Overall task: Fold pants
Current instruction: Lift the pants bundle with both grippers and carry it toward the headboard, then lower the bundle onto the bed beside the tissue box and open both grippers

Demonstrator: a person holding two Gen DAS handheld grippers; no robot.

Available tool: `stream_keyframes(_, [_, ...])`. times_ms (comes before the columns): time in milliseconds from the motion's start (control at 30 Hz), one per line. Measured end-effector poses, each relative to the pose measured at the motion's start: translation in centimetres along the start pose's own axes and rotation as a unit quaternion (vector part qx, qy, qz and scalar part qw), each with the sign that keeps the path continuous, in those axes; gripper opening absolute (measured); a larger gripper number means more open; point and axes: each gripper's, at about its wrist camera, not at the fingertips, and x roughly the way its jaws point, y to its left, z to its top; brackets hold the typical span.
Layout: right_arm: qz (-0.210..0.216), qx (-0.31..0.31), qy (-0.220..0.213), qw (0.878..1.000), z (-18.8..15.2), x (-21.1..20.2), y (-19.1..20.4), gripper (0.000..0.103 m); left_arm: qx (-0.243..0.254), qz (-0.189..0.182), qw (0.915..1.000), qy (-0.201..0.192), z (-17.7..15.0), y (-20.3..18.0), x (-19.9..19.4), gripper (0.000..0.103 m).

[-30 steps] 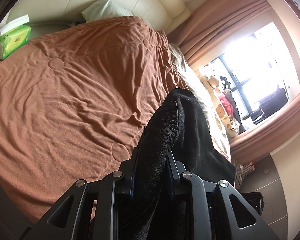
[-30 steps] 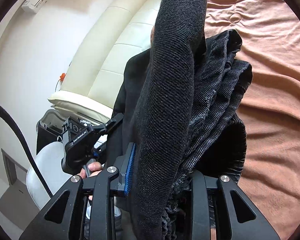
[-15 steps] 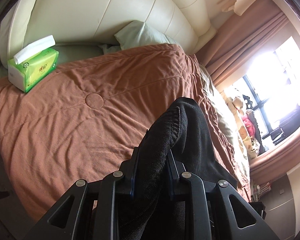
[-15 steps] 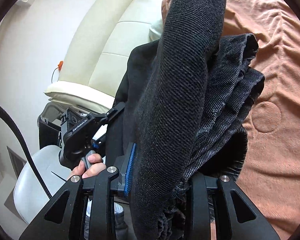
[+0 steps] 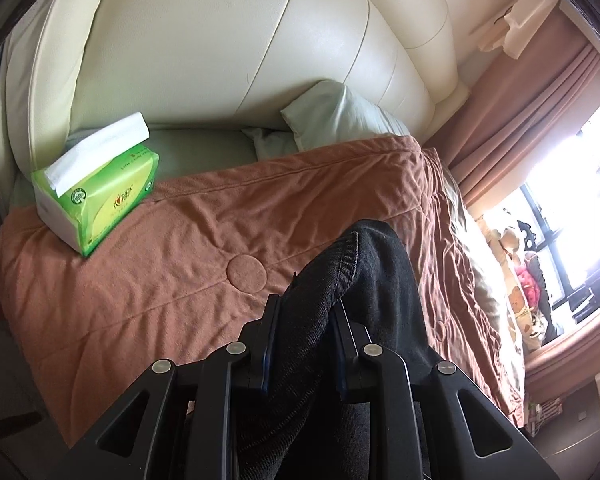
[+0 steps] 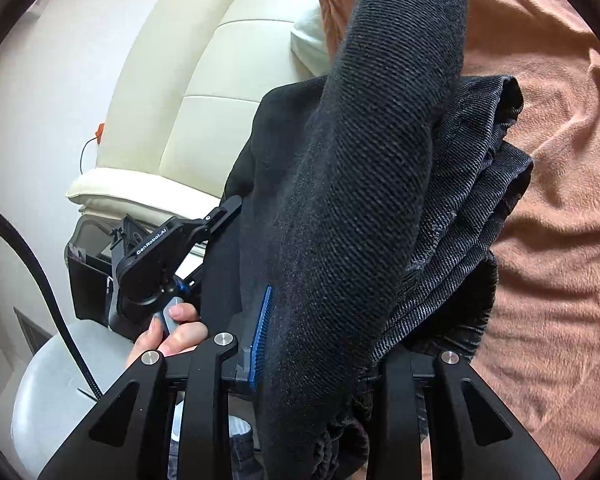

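1. Left wrist view: headboard point(image 5: 228, 52) and tissue pack point(image 5: 96, 196) are now brought nearer, so the pants point(image 5: 364, 280), black denim, hemmed, at lower centre, are judged carried for laying down. Left gripper point(image 5: 304, 344) is clamped on them.
2. Right wrist view: thick bunched folds at frame centre; right gripper point(image 6: 320, 344) is grasping the pants point(image 6: 380, 184), jaws apparently easing open.

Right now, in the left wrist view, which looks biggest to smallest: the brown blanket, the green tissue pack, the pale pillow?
1. Brown blanket, by far.
2 and 3. Green tissue pack and pale pillow look alike; the pack sits nearer, so unsure.
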Motion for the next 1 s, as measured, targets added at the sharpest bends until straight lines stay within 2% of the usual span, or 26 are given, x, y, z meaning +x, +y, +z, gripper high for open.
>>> stream_keyframes(33, [-0.02, -0.006, 0.003, 1.0, 0.2, 0.1, -0.5, 0.032, -0.011, 0.015, 0.9998, 0.007, 0.2, 0.6, 1.0, 0.03])
stream_keyframes(67, [-0.045, 0.0, 0.009, 0.999, 0.2, 0.2, -1.2, 0.035, -0.027, 0.04, 0.9986, 0.019, 0.0, 1.4, 2.0, 0.039])
stream_keyframes(133, [-0.088, 0.02, 0.033, 0.995, 0.0, -0.3, -3.2, 0.064, -0.061, 0.067, 0.9954, 0.033, -0.9, 3.1, 3.0, 0.041])
stream_keyframes(200, [-0.1, 0.029, 0.032, 0.994, -0.7, -2.0, -5.0, 0.066, -0.057, 0.069, 0.9956, 0.027, -2.1, 3.7, 2.8, 0.041])
stream_keyframes(300, [-0.098, 0.035, 0.017, 0.994, -1.7, -5.1, -6.9, 0.077, -0.044, 0.088, 0.9947, 0.031, -3.6, 3.7, 2.4, 0.041])
stream_keyframes(500, [-0.088, 0.043, 0.017, 0.995, -4.2, -11.0, -8.9, 0.077, -0.024, 0.109, 0.9935, 0.025, -6.8, 3.2, 0.6, 0.042])
stream_keyframes(733, [-0.08, 0.037, 0.03, 0.996, -8.8, -15.2, -8.8, 0.077, -0.022, 0.121, 0.9921, 0.022, -10.6, 2.3, -1.6, 0.042])
stream_keyframes(967, [-0.074, 0.044, 0.059, 0.995, -13.1, -16.7, -9.8, 0.077, -0.018, 0.146, 0.9889, 0.022, -13.2, 1.9, -3.1, 0.043])
stream_keyframes(1000, [-0.077, 0.042, 0.064, 0.994, -13.7, -16.7, -9.9, 0.074, -0.019, 0.149, 0.9884, 0.022, -13.6, 2.0, -3.3, 0.043])
